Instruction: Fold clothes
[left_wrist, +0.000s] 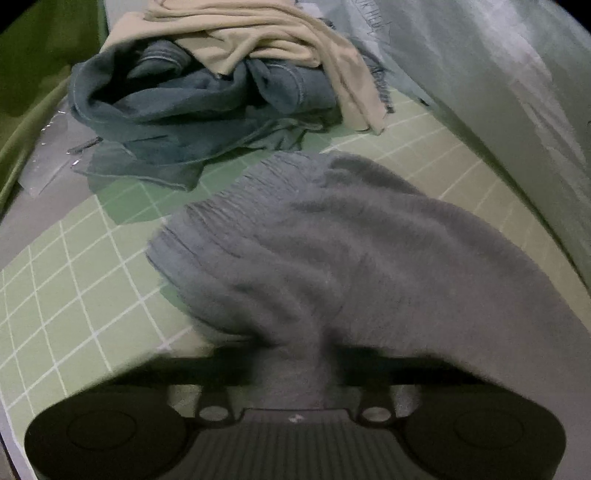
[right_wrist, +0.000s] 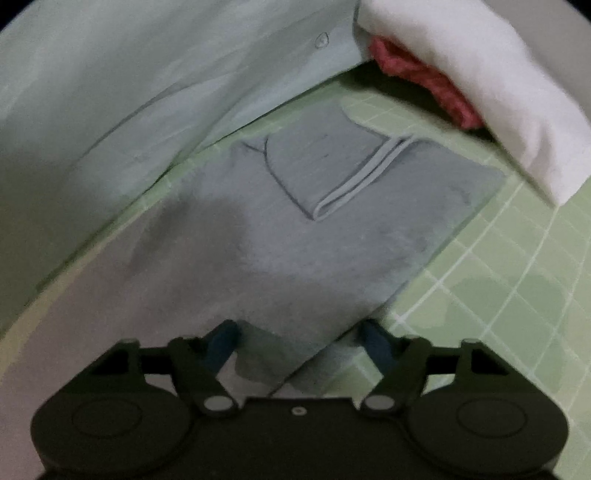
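Observation:
A grey garment with a ribbed hem is bunched and lifted off the green grid mat. My left gripper is shut on it, and the cloth hides the fingers. In the right wrist view the same grey garment lies flat on the mat, its sleeve folded across the body. My right gripper is open, its blue fingertips on either side of the garment's near corner.
A pile of blue denim and beige cloth lies at the back left. A pale green shirt runs along the far side. A white folded cloth sits over a red one at back right.

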